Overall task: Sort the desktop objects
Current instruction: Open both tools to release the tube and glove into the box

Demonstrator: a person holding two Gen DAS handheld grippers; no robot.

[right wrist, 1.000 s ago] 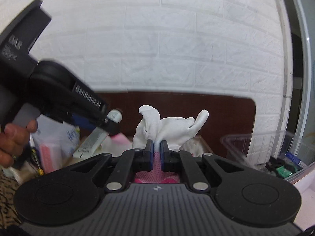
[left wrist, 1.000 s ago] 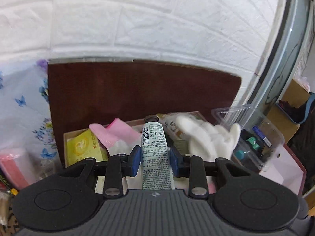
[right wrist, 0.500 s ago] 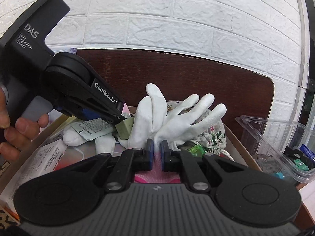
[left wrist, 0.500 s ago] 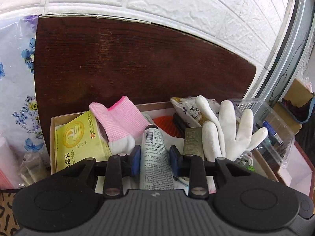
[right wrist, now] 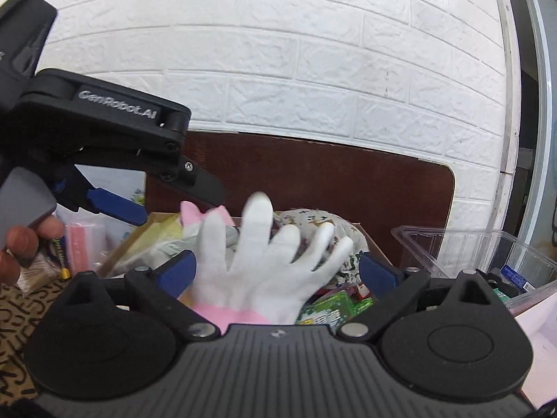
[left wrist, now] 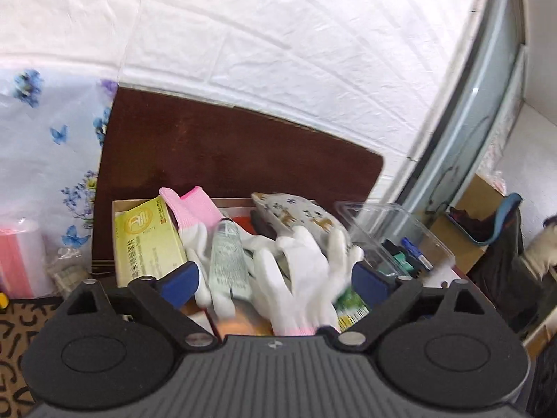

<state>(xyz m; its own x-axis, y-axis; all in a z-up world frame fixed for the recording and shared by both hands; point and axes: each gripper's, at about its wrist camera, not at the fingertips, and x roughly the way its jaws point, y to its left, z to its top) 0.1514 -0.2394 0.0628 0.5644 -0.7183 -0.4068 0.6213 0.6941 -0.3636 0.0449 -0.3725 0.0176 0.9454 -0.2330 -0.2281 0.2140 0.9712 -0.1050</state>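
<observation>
Your left claw is opening, jaws wide, gripping nothing; the tube lies loose between the pads, tipped into the cardboard box w/ a yellow carton and pink-cuffed glove. Your right claw is opening too, pads clear of the white glove, which sits blurred btwn them over the same box. The clear plastic tray stands just right of the box on the bench. Your hand holds the left claw's grip.
</observation>
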